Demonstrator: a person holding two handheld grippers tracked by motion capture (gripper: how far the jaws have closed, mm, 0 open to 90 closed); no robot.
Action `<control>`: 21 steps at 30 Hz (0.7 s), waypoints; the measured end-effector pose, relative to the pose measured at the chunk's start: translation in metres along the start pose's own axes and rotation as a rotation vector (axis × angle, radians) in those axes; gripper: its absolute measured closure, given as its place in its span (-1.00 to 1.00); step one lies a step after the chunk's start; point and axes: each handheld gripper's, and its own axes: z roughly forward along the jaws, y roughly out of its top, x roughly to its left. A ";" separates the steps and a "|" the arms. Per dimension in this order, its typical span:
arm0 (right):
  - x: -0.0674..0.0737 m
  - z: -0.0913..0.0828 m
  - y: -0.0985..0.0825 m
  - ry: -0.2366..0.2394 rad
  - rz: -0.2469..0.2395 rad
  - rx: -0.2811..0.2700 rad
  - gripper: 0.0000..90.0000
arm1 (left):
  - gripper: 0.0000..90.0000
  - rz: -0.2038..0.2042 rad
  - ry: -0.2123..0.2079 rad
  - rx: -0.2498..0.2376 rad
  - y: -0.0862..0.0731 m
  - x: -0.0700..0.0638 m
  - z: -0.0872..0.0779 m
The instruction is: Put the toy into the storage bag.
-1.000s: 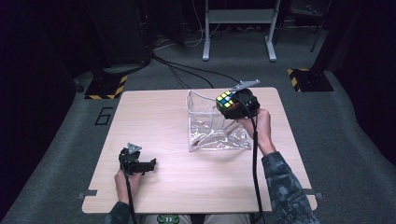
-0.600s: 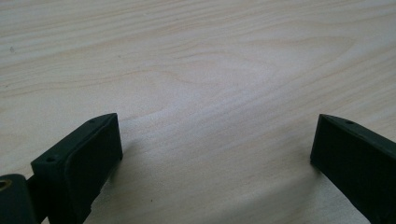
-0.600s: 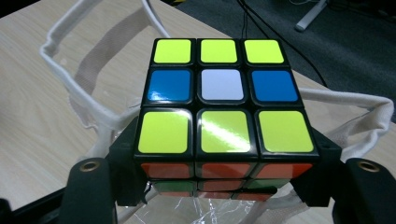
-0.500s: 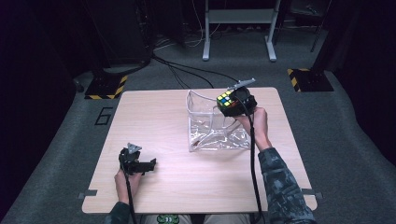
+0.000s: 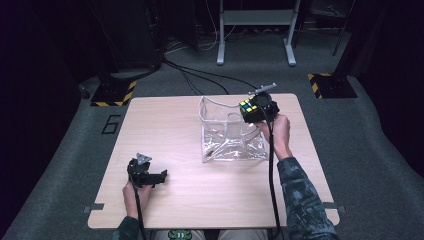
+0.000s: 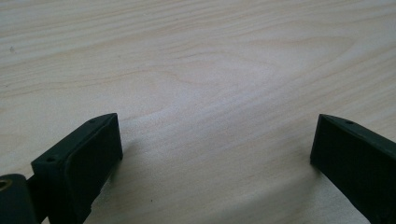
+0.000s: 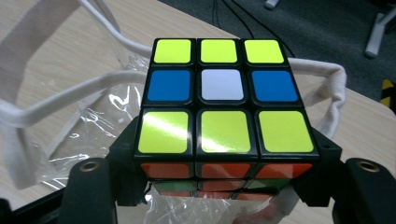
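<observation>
Cube [image 7: 224,121] clamped between the fingers [image 7: 126,172] of the right gripper [image 5: 256,109], pads pressed on its two opposite sides, partway closed around its width. Seen in the high view as a puzzle cube [image 5: 248,110] at about 1 o'clock on the table [image 5: 165,130], held over the 2 o'clock corner of the clear plastic bag [image 5: 230,142]. Top face in the right gripper view: yellow squares along the far and near rows, blue, white, blue across the middle row; orange squares on the near side, a green one below them. Bag stood open-mouthed, its white fabric handles [image 7: 56,107] curled around the rim, crinkled clear film beneath and to 9 o'clock of the cube. Whether the cube touched the rim, impossible to tell. Right hand [image 5: 280,132] wrapped around the gripper body, black cable [image 5: 270,170] trailing back toward 6 o'clock along a camouflage-patterned sleeve [image 5: 302,200].

Left gripper [image 5: 146,176] rested at about 7 o'clock on the table, well apart from the bag, held by the left hand [image 5: 134,192]. Its fingers [image 6: 88,154] spread wide in the left gripper view, nothing between them but bare pale wood grain [image 6: 210,93], tips close above or on the surface.
</observation>
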 end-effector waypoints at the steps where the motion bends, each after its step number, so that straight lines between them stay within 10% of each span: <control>1: 0.000 0.001 0.000 -0.007 -0.002 0.003 -0.28 | -0.96 0.000 -0.002 0.002 0.000 0.000 0.000; 21: 0.000 0.020 -0.001 -0.017 -0.019 0.060 -0.28 | -0.96 -0.001 0.000 0.000 0.000 0.000 0.000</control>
